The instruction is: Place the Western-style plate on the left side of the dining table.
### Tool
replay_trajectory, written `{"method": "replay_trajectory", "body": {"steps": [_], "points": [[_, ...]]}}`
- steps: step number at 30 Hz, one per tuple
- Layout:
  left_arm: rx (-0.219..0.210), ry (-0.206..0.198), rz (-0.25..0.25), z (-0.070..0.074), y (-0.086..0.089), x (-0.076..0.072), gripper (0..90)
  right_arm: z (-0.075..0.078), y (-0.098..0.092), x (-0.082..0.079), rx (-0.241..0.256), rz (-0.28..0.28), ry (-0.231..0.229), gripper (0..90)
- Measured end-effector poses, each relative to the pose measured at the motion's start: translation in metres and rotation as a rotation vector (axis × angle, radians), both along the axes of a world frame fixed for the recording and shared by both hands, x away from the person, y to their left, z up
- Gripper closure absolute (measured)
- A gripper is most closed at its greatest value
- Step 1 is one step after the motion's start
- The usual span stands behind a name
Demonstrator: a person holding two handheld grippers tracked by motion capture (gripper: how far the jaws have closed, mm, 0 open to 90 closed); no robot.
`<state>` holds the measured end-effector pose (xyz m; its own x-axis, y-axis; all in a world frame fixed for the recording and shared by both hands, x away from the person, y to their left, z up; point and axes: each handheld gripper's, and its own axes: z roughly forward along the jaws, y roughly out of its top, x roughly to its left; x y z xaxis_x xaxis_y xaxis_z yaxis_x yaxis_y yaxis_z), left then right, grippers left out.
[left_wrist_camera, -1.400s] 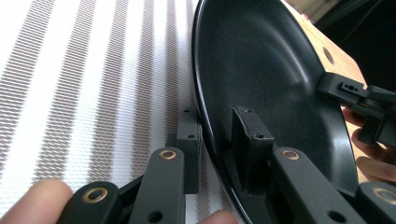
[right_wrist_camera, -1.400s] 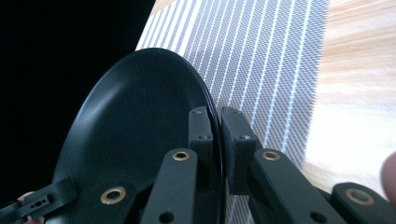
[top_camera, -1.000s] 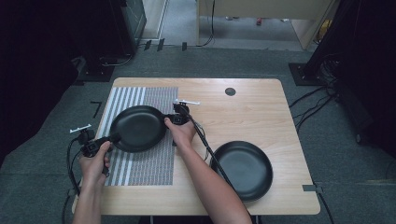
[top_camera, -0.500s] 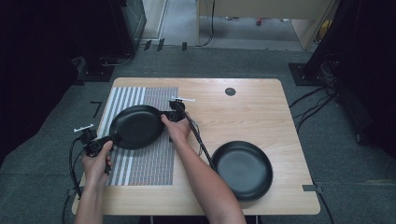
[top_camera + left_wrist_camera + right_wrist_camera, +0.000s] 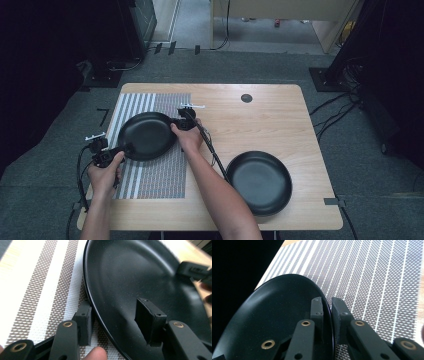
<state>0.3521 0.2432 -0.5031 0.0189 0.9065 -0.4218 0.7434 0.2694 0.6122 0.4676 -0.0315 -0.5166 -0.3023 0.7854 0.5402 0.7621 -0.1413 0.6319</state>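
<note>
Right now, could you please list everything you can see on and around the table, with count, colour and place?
Plate on mat: 1, black, on the striped mat, gripped at two opposite rim edges.
Second plate: 1, black, near right part of the table.
Placemat: 1, brown and white stripes, left half of the table.
Table: 1, light wood, centre.
Grommet: 1, dark, far side of the tabletop.
Floor cables: several, black, right of the table.
Left gripper: black, jaws astride the rim, gap visible.
Right gripper: black, shut on the rim.
</note>
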Motion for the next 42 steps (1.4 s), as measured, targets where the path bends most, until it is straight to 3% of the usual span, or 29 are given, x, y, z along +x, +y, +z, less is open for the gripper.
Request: {"method": "replay_trajectory", "body": {"steps": [3, 5, 11, 14, 15, 17, 22, 28, 30, 36, 42], "points": [[0.124, 0.011, -0.022, 0.006, -0.006, -0.001, 46.8, 0.004, -0.001, -0.001, -0.009, -0.007, -0.020, 76.3], [0.152, 0.011, -0.033, 0.009, -0.008, -0.002, 44.9, 0.009, -0.003, -0.001, -0.014, -0.017, -0.038, 73.0], [0.130, -0.042, 0.000, 0.018, -0.001, -0.008, 36.0, 0.021, -0.011, -0.005, -0.102, -0.019, -0.084, 66.3], [0.129, -0.054, 0.014, 0.022, 0.001, -0.011, 30.9, 0.027, -0.014, -0.010, -0.177, -0.014, -0.136, 63.7], [0.131, -0.052, 0.013, 0.023, 0.001, -0.012, 27.9, 0.030, -0.017, -0.012, -0.178, -0.007, -0.143, 60.8], [0.150, -0.049, 0.008, 0.027, -0.003, -0.014, 21.8, 0.034, -0.020, -0.015, -0.184, -0.004, -0.152, 52.3], [0.167, -0.046, -0.026, 0.034, -0.012, -0.019, 11.7, 0.045, -0.029, -0.024, -0.234, -0.008, -0.129, 46.2], [0.215, -0.064, -0.059, 0.041, -0.024, -0.029, 10.4, 0.059, -0.047, -0.038, -0.212, 0.038, -0.140, 34.0], [0.219, -0.079, -0.074, 0.041, -0.027, -0.032, 10.5, 0.062, -0.053, -0.044, -0.226, 0.058, -0.148, 31.9], [0.217, -0.086, -0.049, 0.041, -0.029, -0.042, 12.1, 0.070, -0.069, -0.059, -0.235, 0.080, -0.181, 30.0], [0.212, -0.136, -0.062, 0.048, -0.034, -0.057, 11.0, 0.075, -0.085, -0.073, -0.254, 0.123, -0.185, 29.5]]}}
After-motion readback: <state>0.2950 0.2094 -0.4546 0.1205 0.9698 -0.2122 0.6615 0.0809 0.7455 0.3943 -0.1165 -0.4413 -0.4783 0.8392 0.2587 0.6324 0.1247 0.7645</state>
